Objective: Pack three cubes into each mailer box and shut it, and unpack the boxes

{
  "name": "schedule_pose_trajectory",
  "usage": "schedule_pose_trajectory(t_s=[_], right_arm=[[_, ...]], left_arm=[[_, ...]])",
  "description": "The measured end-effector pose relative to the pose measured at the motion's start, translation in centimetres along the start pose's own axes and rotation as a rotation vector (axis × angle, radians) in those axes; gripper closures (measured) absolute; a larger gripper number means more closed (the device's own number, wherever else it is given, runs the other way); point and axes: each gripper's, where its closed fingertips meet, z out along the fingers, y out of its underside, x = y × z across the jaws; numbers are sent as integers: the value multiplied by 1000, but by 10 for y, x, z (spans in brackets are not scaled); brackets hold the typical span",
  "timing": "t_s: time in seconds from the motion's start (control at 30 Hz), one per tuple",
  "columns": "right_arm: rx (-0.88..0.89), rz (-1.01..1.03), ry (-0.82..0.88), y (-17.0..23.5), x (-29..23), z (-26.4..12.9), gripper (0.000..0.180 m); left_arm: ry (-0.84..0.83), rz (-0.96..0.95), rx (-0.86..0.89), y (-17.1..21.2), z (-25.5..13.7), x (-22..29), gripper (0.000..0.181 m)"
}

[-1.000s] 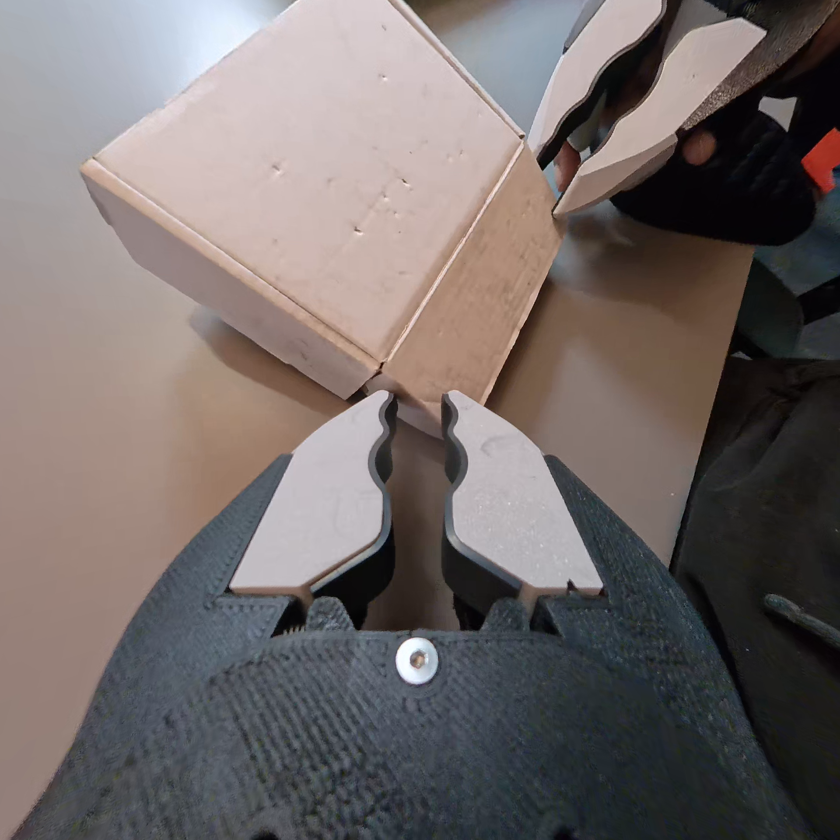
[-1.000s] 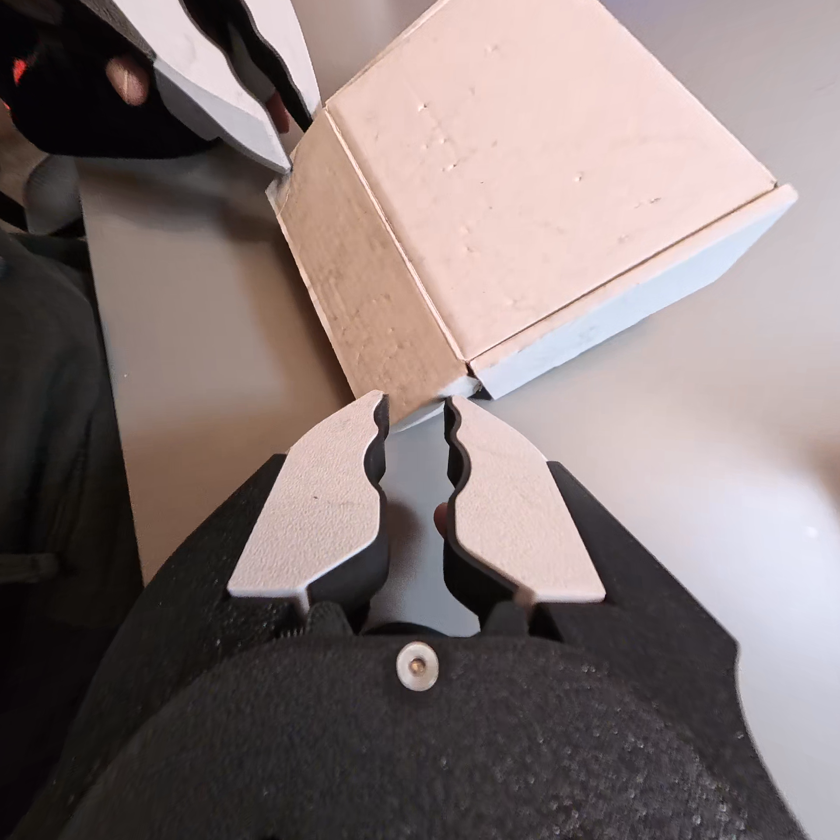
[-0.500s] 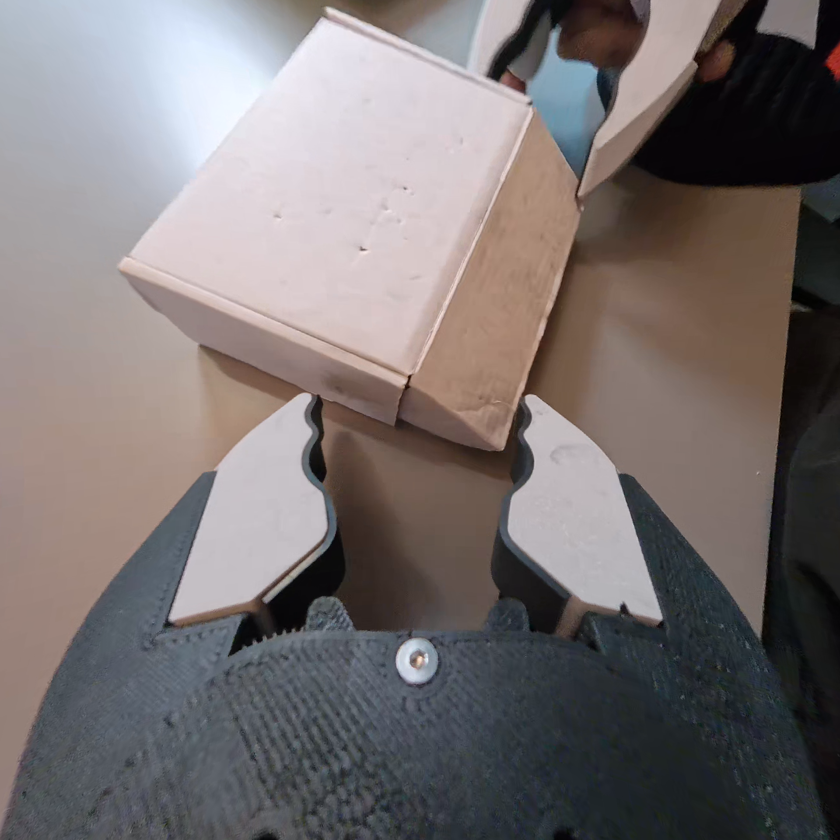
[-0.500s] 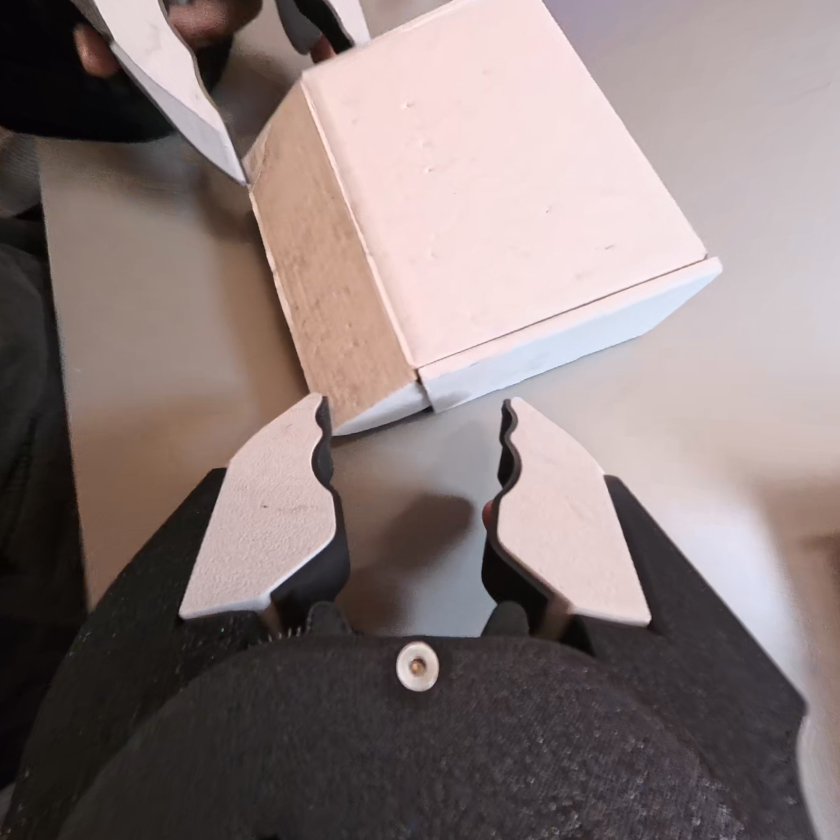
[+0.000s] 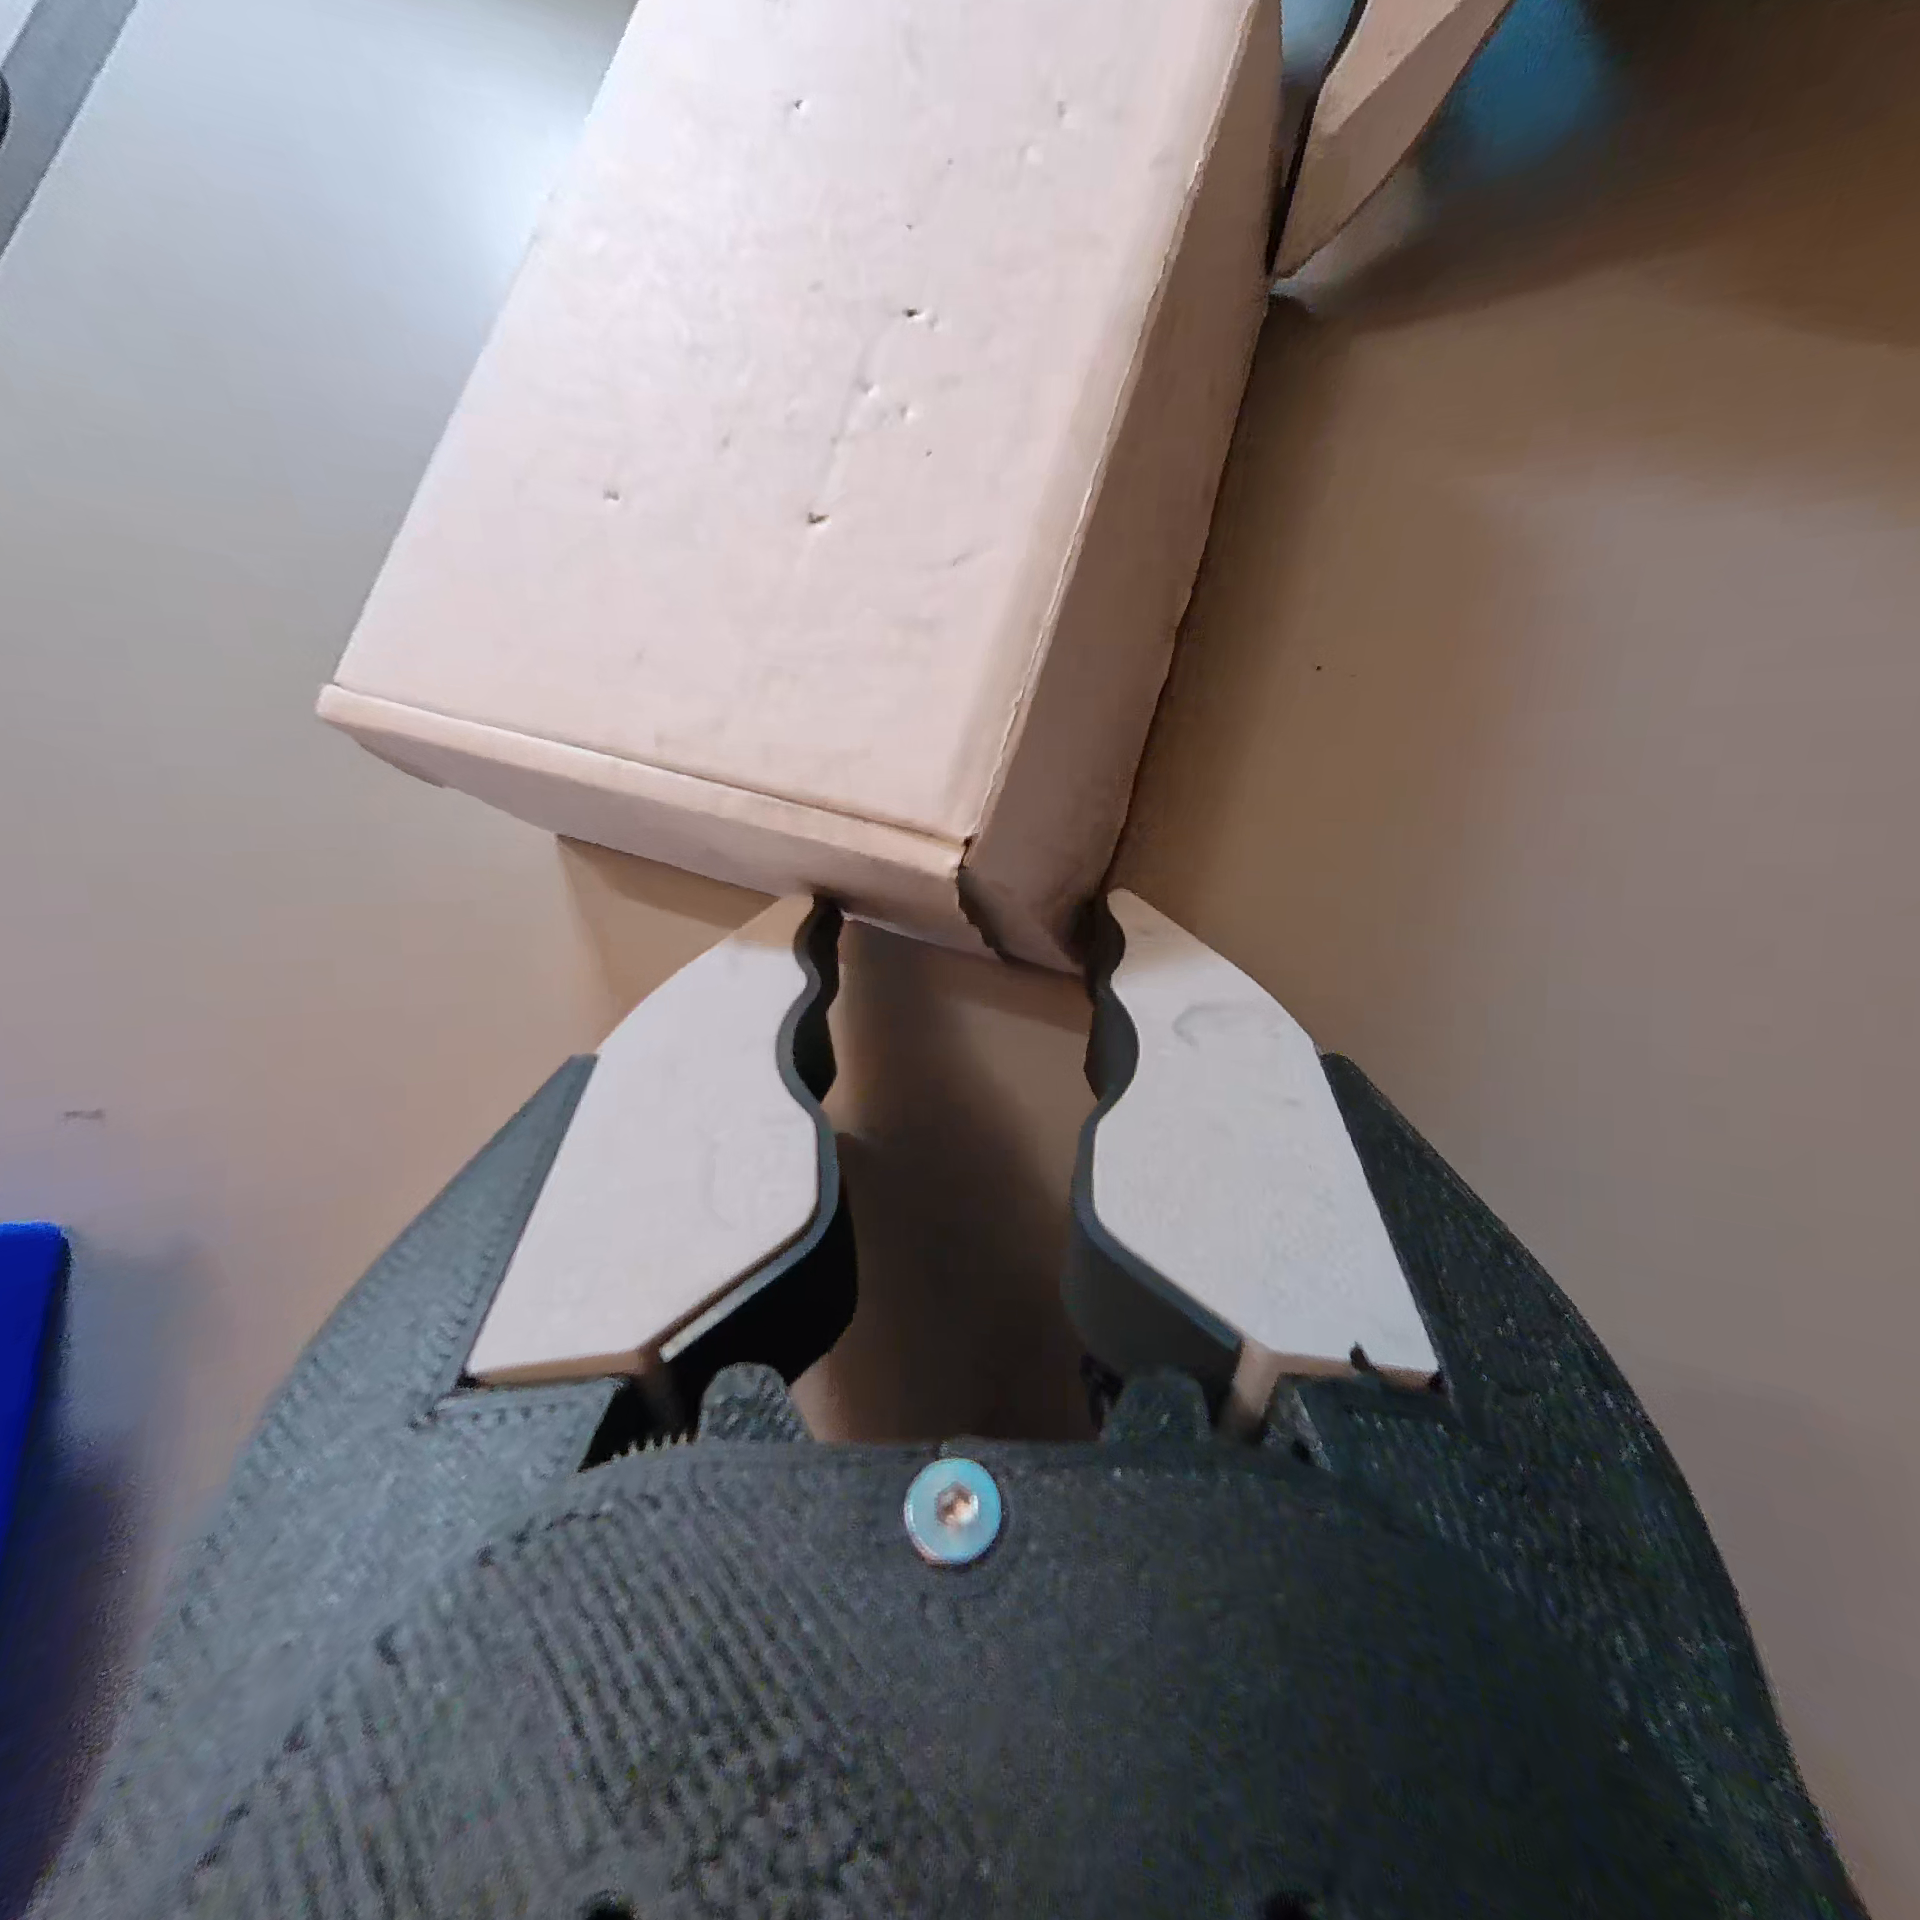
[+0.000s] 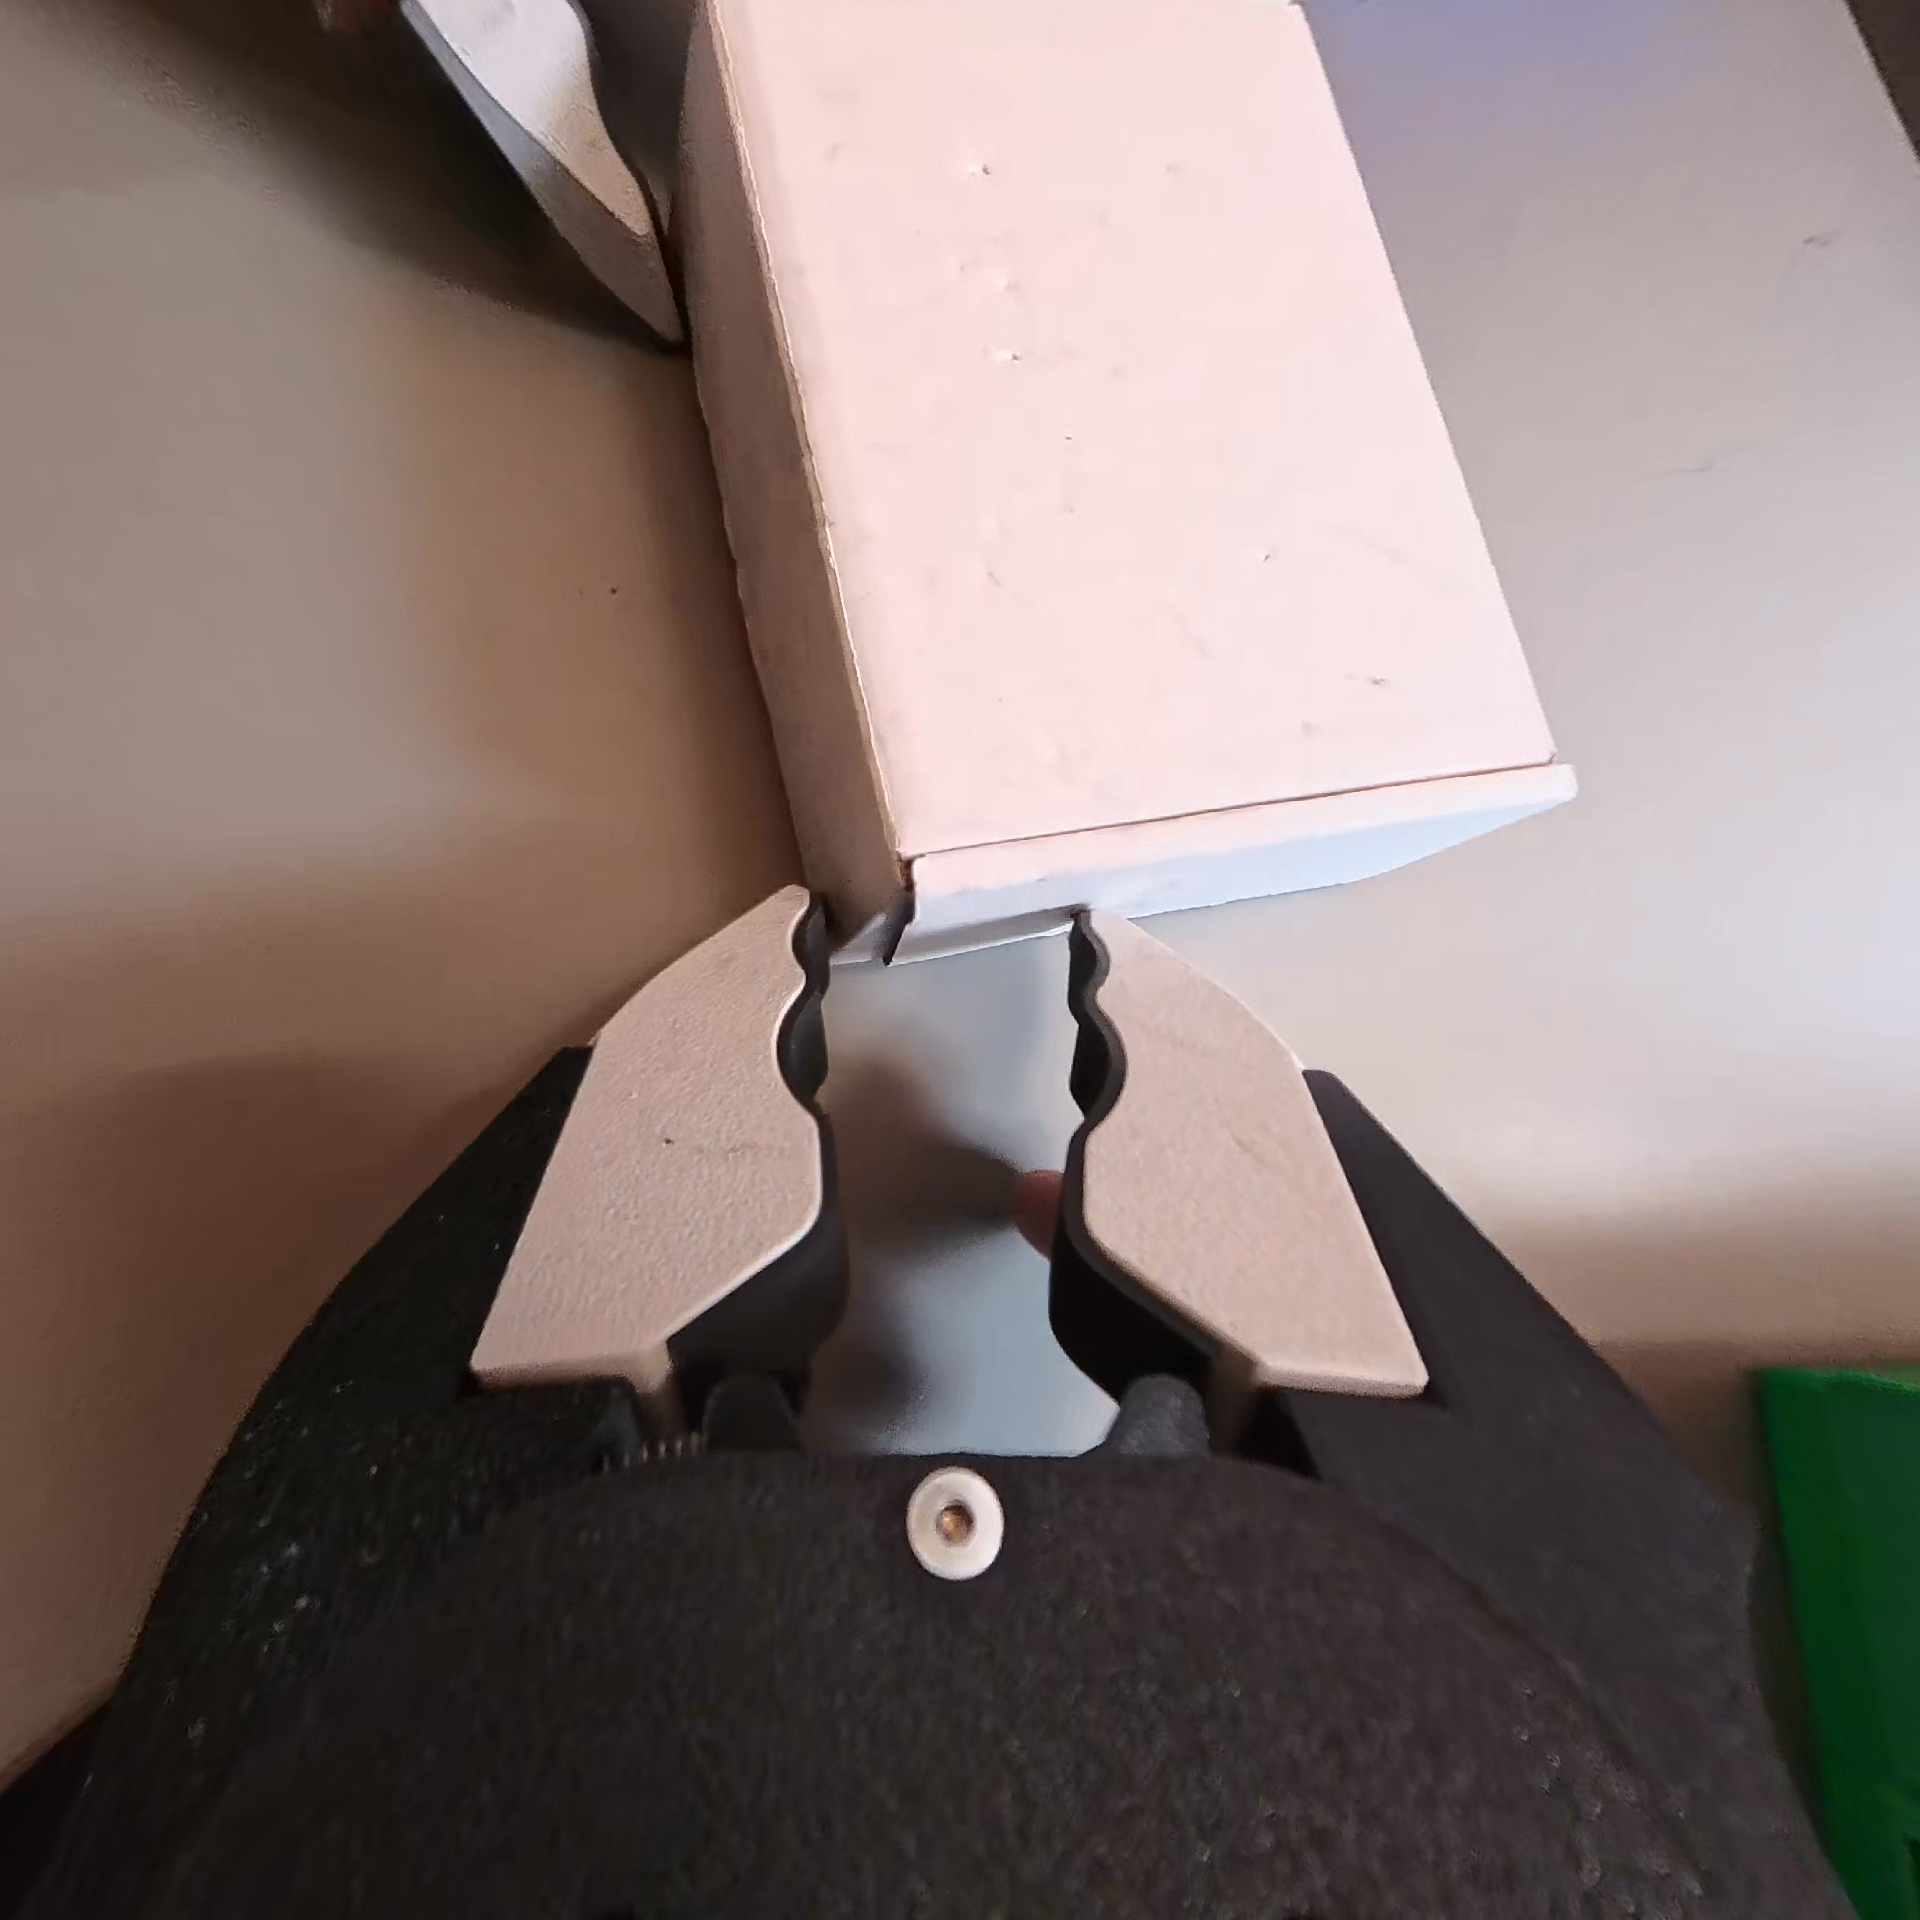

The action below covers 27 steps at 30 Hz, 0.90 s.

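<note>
Where both tongs (image 5: pixel 956 914) flank it, mailer box (image 5: pixel 831 416) lengthwise between.

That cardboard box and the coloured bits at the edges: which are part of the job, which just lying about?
Part of the job: closed mailer box; left gripper; right gripper; blue cube and green cube, probably.

Lying about: nothing but the table.

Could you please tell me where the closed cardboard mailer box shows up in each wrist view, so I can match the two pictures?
Left wrist view: the mailer box fills the upper centre, its near right corner between the tips of the left gripper.
Right wrist view: the same box fills the upper centre, its near left corner between the tips of the right gripper.
Shared landmark: the small pinprick dents in the box's top.
</note>
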Motion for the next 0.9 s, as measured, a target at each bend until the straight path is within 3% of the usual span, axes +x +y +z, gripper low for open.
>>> schedule_pose_trajectory(t_s=[0.23, 0.5, 0.53, 0.6, 0.73, 0.9], right_arm=[[-9, -9, 78, 2, 6, 1, 146], [-6, 31, 66, 2, 3, -7, 145], [-22, 38, 54, 1, 2, -13, 132], [-53, 46, 58, -6, 7, -28, 113], [-115, 18, 83, -41, 22, -44, 92], [-321, -97, -5, -69, 29, -8, 77]], left_arm=[[-51, -17, 33, -1, 5, -9, 148], [1, -96, 17, 0, 4, -5, 143], [2, -113, 27, 0, 1, -6, 129], [18, -147, 51, -1, -5, -4, 119], [-5, -157, 126, -13, -16, -9, 116], [-65, -161, 258, -34, -34, -19, 116]])
